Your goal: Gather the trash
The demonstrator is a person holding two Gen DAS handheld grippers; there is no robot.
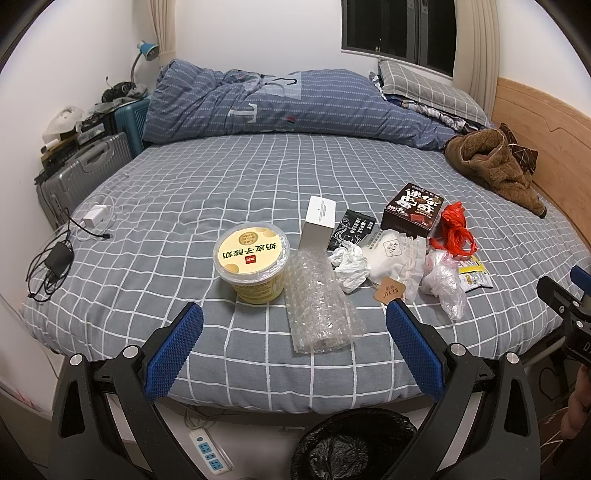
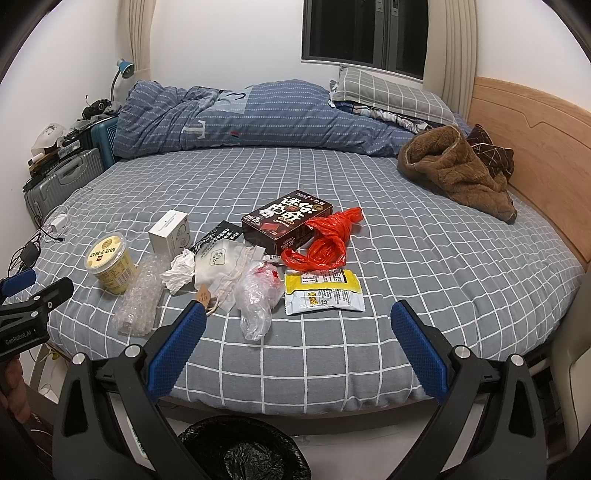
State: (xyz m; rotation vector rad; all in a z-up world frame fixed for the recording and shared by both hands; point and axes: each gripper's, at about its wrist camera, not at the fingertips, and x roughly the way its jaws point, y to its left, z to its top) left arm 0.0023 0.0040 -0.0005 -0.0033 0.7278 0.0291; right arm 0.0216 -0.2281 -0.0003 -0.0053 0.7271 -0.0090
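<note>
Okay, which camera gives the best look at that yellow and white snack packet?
The right wrist view: the snack packet lies flat and fully visible between the open fingers. In the left wrist view, the same packet sits far right, partly hidden behind a clear plastic bag.

We see home bedroom. Bed (image 2: 369,229) with grey checked sheet fills room, wooden headboard (image 2: 535,147) on right. Rumpled blue duvet (image 2: 240,118) and matching pillow (image 2: 388,92) lie under dark window (image 2: 365,33) with cream curtains. Suitcases (image 1: 85,170) and blue desk lamp (image 1: 146,51) crowd left wall; phone chargers (image 1: 59,258) lie on sheet; brown fleece garment (image 2: 458,173) lies by headboard.
</note>
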